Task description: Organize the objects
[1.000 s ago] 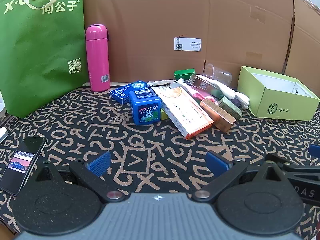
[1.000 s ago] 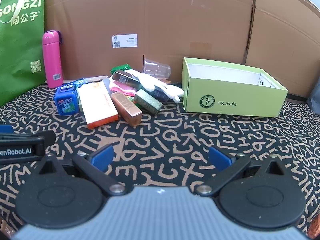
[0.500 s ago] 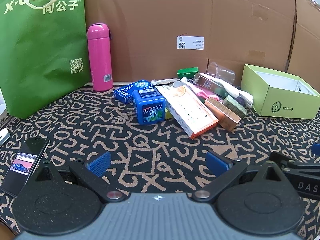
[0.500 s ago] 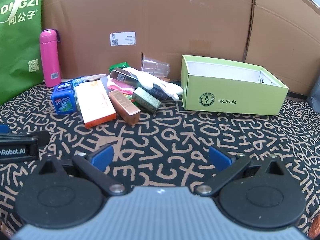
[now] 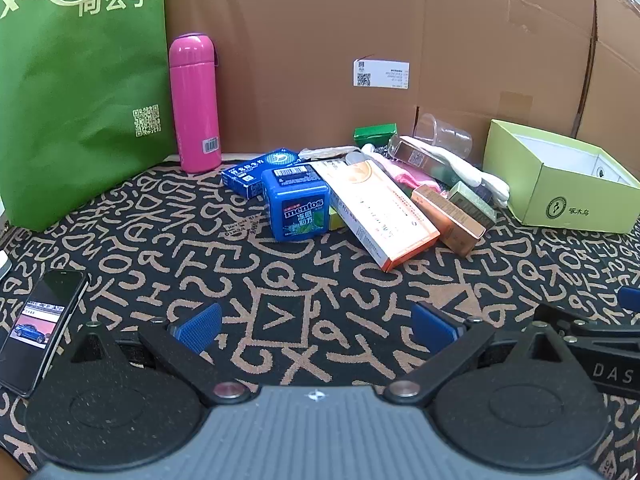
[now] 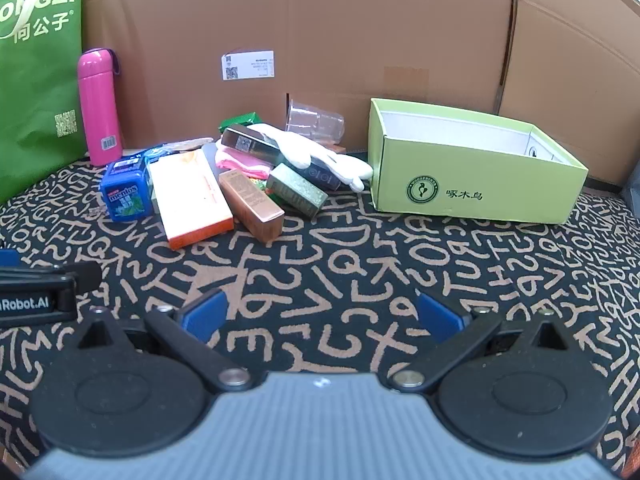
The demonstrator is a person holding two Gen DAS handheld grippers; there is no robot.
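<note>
Left gripper (image 5: 316, 326) nearer pile | jaws wide | carpet (image 5: 280, 272) ahead bare

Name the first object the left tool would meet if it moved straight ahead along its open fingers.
Probably the blue Mentos box, which stands almost dead ahead of the left tool across bare patterned cloth. The long orange-edged carton lies just right of that line; fisheye depth makes this uncertain.

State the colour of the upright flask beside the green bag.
Pink: the flask shows best in the left wrist view.
</note>
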